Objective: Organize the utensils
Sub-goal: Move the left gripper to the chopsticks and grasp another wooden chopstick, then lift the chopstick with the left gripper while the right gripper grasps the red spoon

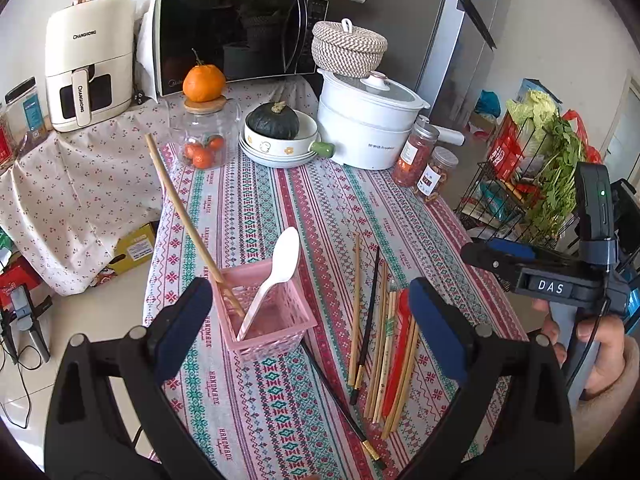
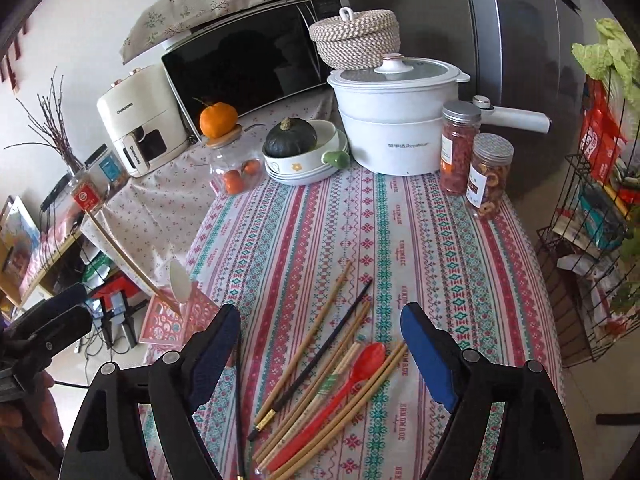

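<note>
A pink slotted basket (image 1: 266, 316) stands on the patterned tablecloth and holds a white spoon (image 1: 280, 264) and one long wooden chopstick (image 1: 184, 216). My left gripper (image 1: 312, 320) is open and empty, its jaws either side of the basket. To the right lie several wooden chopsticks (image 2: 316, 392), a black chopstick (image 2: 320, 354) and a red spoon (image 2: 352, 380). Another black chopstick (image 1: 340, 392) lies apart at the front. My right gripper (image 2: 320, 344) is open and empty just above that pile; it also shows in the left wrist view (image 1: 492, 258). The basket shows in the right wrist view (image 2: 176, 320) at the left table edge.
At the back stand a white pot (image 2: 396, 120), two spice jars (image 2: 488, 172), a bowl stack with a dark squash (image 2: 292, 140), a glass jar with an orange on top (image 2: 228, 152), a microwave (image 1: 240, 36) and an air fryer (image 1: 90, 64). A wire rack (image 2: 592, 240) stands right of the table.
</note>
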